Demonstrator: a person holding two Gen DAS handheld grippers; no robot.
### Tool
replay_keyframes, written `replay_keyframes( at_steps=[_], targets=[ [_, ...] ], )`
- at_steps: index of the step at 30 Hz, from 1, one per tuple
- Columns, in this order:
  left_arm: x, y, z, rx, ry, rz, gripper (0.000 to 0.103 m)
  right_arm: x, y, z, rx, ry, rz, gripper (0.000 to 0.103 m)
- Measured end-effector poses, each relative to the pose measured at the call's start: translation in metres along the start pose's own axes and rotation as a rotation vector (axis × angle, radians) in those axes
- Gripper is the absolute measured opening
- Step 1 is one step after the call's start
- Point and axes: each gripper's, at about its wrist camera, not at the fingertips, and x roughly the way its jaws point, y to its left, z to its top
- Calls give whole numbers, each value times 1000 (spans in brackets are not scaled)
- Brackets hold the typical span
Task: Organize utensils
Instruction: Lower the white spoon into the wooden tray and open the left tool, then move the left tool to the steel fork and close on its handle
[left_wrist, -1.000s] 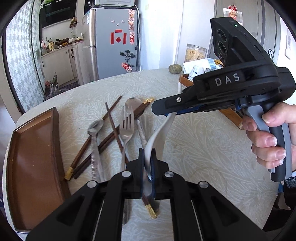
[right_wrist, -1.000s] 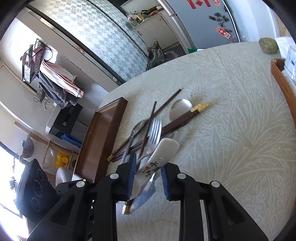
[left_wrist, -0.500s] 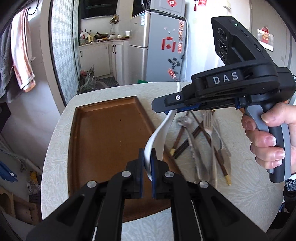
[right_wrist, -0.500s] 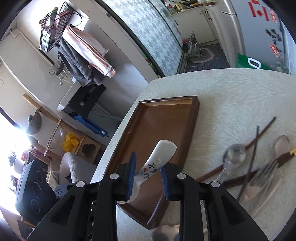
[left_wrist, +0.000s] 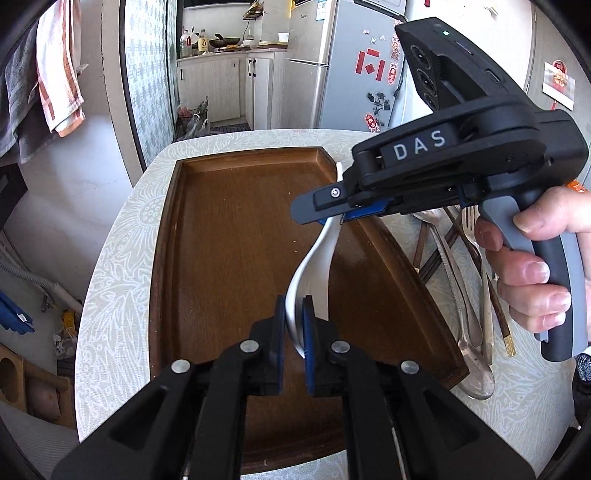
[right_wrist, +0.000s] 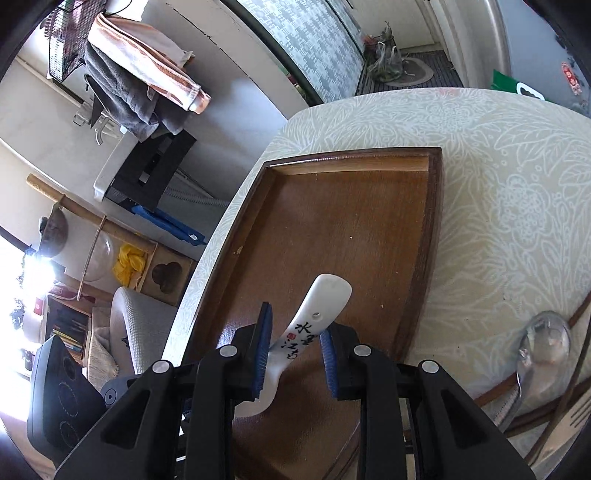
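A white ceramic spoon (left_wrist: 317, 254) with black characters on its handle (right_wrist: 314, 325) hangs above the brown wooden tray (left_wrist: 236, 236). My left gripper (left_wrist: 293, 332) is shut on the spoon's bowl end. My right gripper (right_wrist: 295, 350) straddles the handle with its blue pads (right_wrist: 264, 339) spread a little off it; it appears in the left wrist view (left_wrist: 332, 218) over the tray's right side. The tray (right_wrist: 354, 221) holds nothing. Metal spoons (left_wrist: 476, 369), a fork (left_wrist: 471, 221) and dark chopsticks (left_wrist: 498, 314) lie on the table right of the tray.
The round table (left_wrist: 122, 258) has a pale leaf-pattern cloth; its edge runs close along the tray's left side. A metal spoon (right_wrist: 543, 336) and chopsticks lie at the right in the right wrist view. A fridge (left_wrist: 343, 66) and kitchen counter stand behind.
Both grippers carried the white spoon left, from above the utensil pile to over the tray. The right gripper's pads have opened slightly off the handle.
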Motion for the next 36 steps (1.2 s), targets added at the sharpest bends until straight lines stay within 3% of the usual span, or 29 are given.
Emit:
replay_keyframes(
  at_steps=[4, 8, 14, 17, 21, 23, 28, 31, 36],
  targets=[
    [0, 0, -1, 5, 7, 10, 14, 8, 0, 2, -1, 24, -18, 33],
    [2, 3, -1, -13, 2, 11, 14, 5, 1, 2, 0, 9, 8, 69],
    [-2, 6, -3, -53, -3, 25, 15, -10, 3, -5, -10, -6, 11, 86],
    [-3, 5, -2, -68, -2, 39, 15, -23, -1, -11, -12, -10, 33, 86],
    [-5, 4, -2, -73, -11, 54, 66, -45, -6, -20, -12, -40, 37, 86],
    [-12, 4, -3, -75, -31, 55, 68, -62, -10, -25, -34, -63, 14, 86],
    [-45, 1, -2, -31, -106, 32, 90, -113, -39, -42, -58, -126, -45, 86],
    [-62, -18, -2, 44, -147, -25, 92, -143, -68, -52, -10, -179, -47, 87],
    [-59, -58, 0, 111, -127, -134, 92, -165, -98, -69, 41, -219, -47, 82]
  ],
)
